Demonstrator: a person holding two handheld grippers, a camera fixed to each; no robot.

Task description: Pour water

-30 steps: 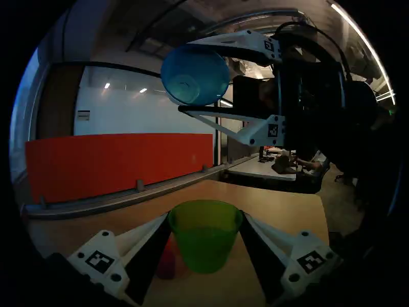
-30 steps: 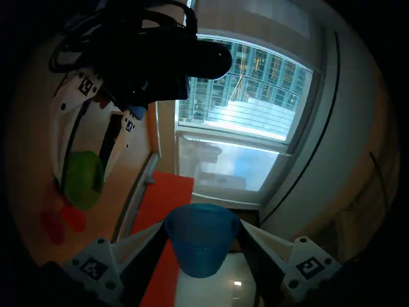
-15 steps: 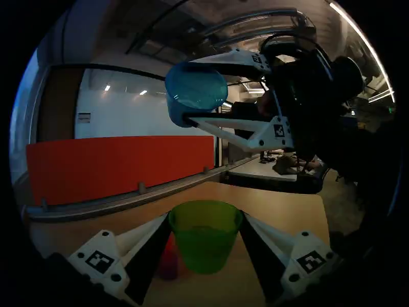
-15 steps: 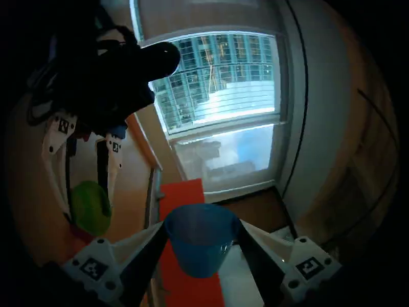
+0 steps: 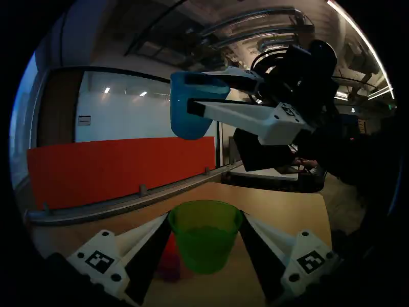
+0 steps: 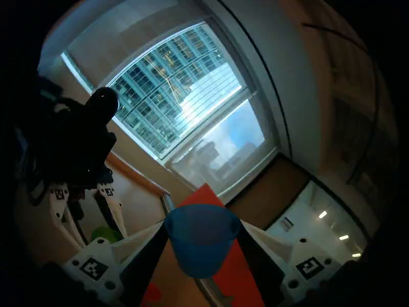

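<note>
A: What stands behind, in the left gripper view?
B: An orange panel across the left and middle; a grey rail along its foot, at the far edge of the wooden tabletop; above the panel, a pale glass wall with two small lights showing in it.
A: And the upper right?
B: A long light strip curving across the ceiling; lower, right of centre, a second tabletop, too dim to tell what lies on it; at lower centre, a small red thing, blurred.
A: The right gripper view?
B: A large window in the upper middle, blinds part-way down, towers outside; the orange panel at the bottom centre; ceiling lights at lower right.
</note>
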